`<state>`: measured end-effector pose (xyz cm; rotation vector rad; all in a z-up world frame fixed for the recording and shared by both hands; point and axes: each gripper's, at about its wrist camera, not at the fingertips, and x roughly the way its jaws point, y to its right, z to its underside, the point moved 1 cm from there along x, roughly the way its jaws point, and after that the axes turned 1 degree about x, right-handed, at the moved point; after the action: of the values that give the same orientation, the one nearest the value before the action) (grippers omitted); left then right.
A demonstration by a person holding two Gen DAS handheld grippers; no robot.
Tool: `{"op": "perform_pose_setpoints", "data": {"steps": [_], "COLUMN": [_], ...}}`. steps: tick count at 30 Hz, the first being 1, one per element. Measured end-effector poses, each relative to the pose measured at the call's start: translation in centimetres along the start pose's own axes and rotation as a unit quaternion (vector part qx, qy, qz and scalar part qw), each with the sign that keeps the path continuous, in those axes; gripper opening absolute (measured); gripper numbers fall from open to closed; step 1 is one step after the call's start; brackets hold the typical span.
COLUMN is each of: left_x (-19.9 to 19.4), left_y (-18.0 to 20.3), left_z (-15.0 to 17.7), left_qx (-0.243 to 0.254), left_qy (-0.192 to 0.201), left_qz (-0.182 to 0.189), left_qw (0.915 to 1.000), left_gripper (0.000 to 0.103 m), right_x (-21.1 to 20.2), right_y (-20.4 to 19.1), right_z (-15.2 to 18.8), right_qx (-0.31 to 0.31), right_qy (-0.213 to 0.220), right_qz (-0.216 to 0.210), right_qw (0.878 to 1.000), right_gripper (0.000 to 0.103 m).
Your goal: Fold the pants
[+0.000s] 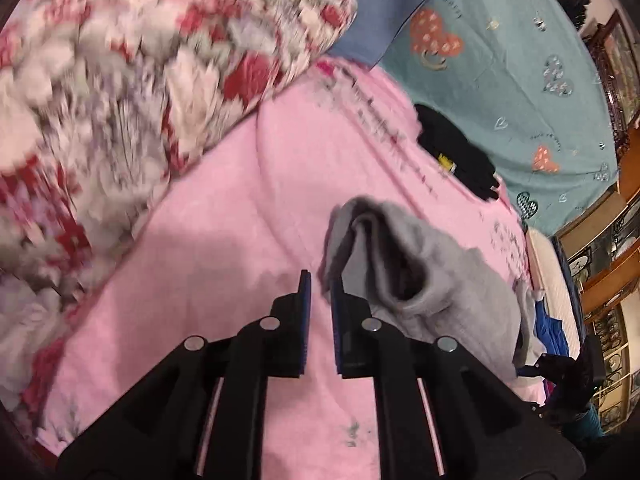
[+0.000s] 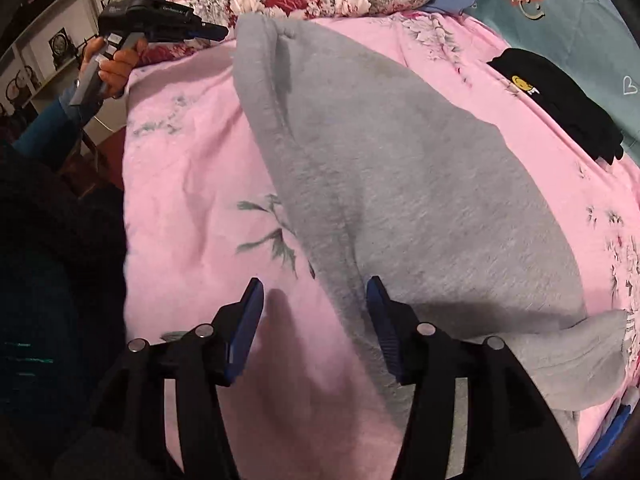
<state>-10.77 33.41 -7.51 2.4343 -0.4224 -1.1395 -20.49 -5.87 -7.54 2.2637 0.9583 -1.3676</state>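
The grey pants point(image 2: 400, 184) lie on the pink blanket point(image 2: 192, 168), one end bunched toward the far pillow. My right gripper point(image 2: 316, 292) is open and empty, low over the pants' near left edge; its right finger is over the grey cloth. In the left wrist view the pants point(image 1: 424, 264) lie just right of my left gripper point(image 1: 321, 280), which is narrowly open, empty and held above the blanket point(image 1: 224, 240). The left gripper also shows in the right wrist view point(image 2: 216, 32), held up at the far left.
A floral pillow point(image 1: 120, 80) lies at the far left of the bed. A folded black garment point(image 2: 560, 108) with a yellow smiley sits on the right. A teal blanket point(image 1: 512, 60) with hearts covers the far side. Shelves point(image 1: 612, 264) stand beyond the bed edge.
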Motion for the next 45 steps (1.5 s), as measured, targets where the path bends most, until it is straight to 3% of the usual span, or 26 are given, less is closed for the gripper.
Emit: {"op": "perform_pose_setpoints", "data": {"steps": [2, 3, 4, 5, 7, 11, 13, 15, 16, 19, 22, 24, 25, 26, 28, 31, 34, 37, 40, 43, 45], "left_x": [-1.3, -1.5, -1.4, -1.0, 0.3, 5.2, 7.7, 9.1, 9.6, 9.2, 8.9, 9.0, 9.1, 9.0, 8.9, 9.1, 9.2, 9.4, 9.6, 9.6, 9.6], "left_y": [2.8, 4.2, 6.1, 7.9, 11.3, 15.6, 15.1, 13.3, 12.1, 9.8, 9.7, 9.9, 10.0, 10.1, 9.9, 9.2, 8.3, 6.8, 5.5, 5.4, 5.8], "left_z": [-1.1, -1.6, -2.1, -2.5, -2.6, -0.5, 1.1, 2.1, 2.7, 3.5, 3.6, 3.7, 3.7, 3.7, 3.4, 2.8, 2.1, 1.2, 0.4, 0.3, 0.3], "left_qx": [0.039, 0.055, 0.072, 0.084, 0.107, 0.181, 0.190, 0.186, 0.181, 0.171, 0.171, 0.183, 0.188, 0.191, 0.189, 0.172, 0.150, 0.114, 0.075, 0.068, 0.076], "left_qy": [0.027, 0.034, 0.037, 0.038, 0.035, -0.023, -0.061, -0.083, -0.096, -0.096, -0.094, -0.094, -0.096, -0.097, -0.101, -0.109, -0.119, -0.139, -0.156, -0.156, -0.155], "left_qz": [0.000, 0.001, 0.011, 0.024, 0.043, 0.032, 0.008, -0.019, -0.027, 0.008, 0.014, 0.009, 0.008, 0.009, 0.017, 0.038, 0.035, 0.042, 0.050, 0.045, 0.032], "left_qw": [0.9989, 0.9979, 0.9967, 0.9954, 0.9927, 0.9826, 0.9799, 0.9789, 0.9784, 0.9806, 0.9806, 0.9785, 0.9774, 0.9768, 0.9767, 0.9783, 0.9809, 0.9828, 0.9836, 0.9844, 0.9845], "left_gripper": [0.009, 0.012, 0.024, 0.046, 0.070, 0.071, 0.071, 0.067, 0.060, 0.057, 0.057, 0.057, 0.057, 0.057, 0.057, 0.056, 0.037, 0.021, 0.012, 0.012, 0.012], "right_x": [-2.3, -3.8, -5.1, -6.8, -9.7, -12.1, -11.3, -9.4, -8.1, -4.7, -1.5, -0.5, -0.4, -0.6, -1.9, -5.6, -10.3, -15.6, -20.6, -22.3, -21.5], "right_y": [1.3, 2.5, 3.7, 5.9, 11.1, 23.1, 27.5, 30.4, 31.7, 33.0, 34.3, 34.9, 34.7, 34.4, 33.7, 33.1, 31.7, 29.6, 25.7, 21.9, 20.1], "right_z": [-0.1, -0.1, 0.1, 0.3, 1.1, 3.6, 4.6, 4.8, 4.7, 4.3, 4.2, 5.1, 5.4, 5.5, 6.1, 8.3, 10.6, 13.4, 17.8, 22.9, 27.2], "right_qx": [0.031, 0.050, 0.068, 0.096, 0.176, 0.360, 0.426, 0.465, 0.475, 0.471, 0.445, 0.452, 0.442, 0.431, 0.423, 0.447, 0.482, 0.512, 0.529, 0.553, 0.584], "right_qy": [0.026, 0.042, 0.056, 0.073, 0.094, 0.071, 0.051, 0.016, -0.005, -0.049, -0.105, -0.111, -0.113, -0.109, -0.096, -0.044, 0.048, 0.155, 0.255, 0.294, 0.288], "right_qz": [-0.014, 0.002, 0.025, 0.060, 0.114, 0.196, 0.206, 0.215, 0.227, 0.252, 0.307, 0.296, 0.300, 0.303, 0.298, 0.278, 0.239, 0.184, 0.139, 0.122, 0.125], "right_qw": [0.999, 0.998, 0.996, 0.991, 0.973, 0.909, 0.879, 0.859, 0.850, 0.844, 0.834, 0.834, 0.838, 0.843, 0.850, 0.849, 0.841, 0.824, 0.797, 0.770, 0.749], "right_gripper": [0.054, 0.054, 0.054, 0.057, 0.063, 0.067, 0.067, 0.067, 0.067, 0.067, 0.067, 0.057, 0.043, 0.036, 0.020, 0.015, 0.014, 0.013, 0.013, 0.013, 0.013]}}
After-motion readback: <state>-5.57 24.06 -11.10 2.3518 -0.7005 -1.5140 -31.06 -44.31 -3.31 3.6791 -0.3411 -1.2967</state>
